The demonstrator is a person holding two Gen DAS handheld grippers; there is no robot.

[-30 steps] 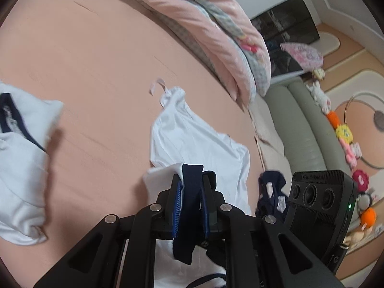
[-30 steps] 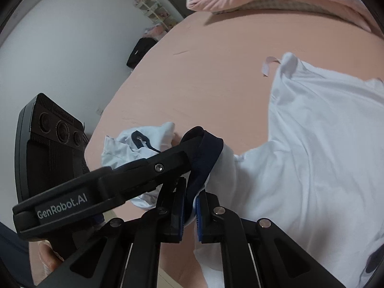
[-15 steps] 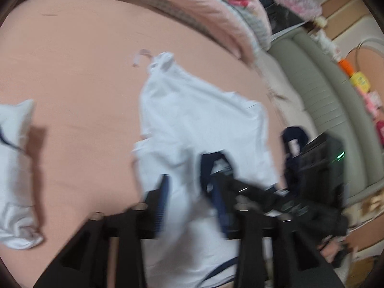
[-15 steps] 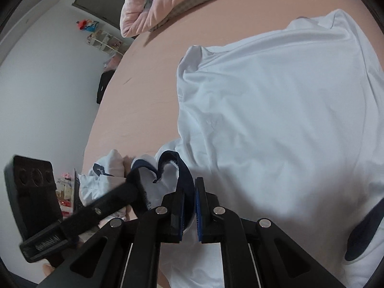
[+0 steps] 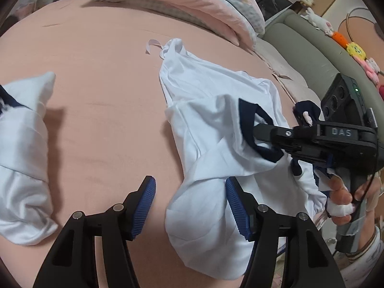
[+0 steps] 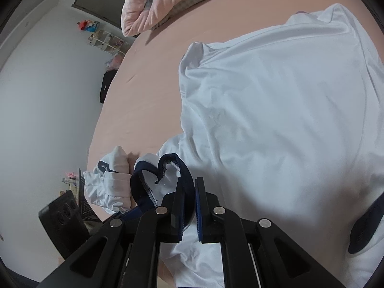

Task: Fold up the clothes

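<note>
Bedsheet (image 5: 96, 96), pink, is carrying everything. The white shirt (image 5: 211, 110) is lying along the middle of the bed toward its near edge, partly doubled over and rumpled, so you are looking at a fold that is partway at most: layers need flattening and squaring. Another white garment (image 5: 21, 148) is sitting bunched by the left edge. Your right gripper (image 6: 189, 206) is pinching the shirt's navy cuff (image 6: 165, 168), lifted over the body. Your left gripper (image 5: 190, 206) is standing wide apart, holding nothing, straddling the near hem.
</note>
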